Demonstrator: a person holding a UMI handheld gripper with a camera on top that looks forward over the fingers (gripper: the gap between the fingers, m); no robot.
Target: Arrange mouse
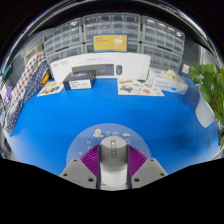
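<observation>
A light grey computer mouse sits between my two fingers, and both purple pads press against its sides. My gripper is shut on the mouse and holds it above the blue table. The front end of the mouse points away from me towards the table's middle.
A white keyboard and a dark box lie at the far side of the table. Printed sheets lie to the right of them. Shelves of drawers line the back wall. A green plant stands at the right.
</observation>
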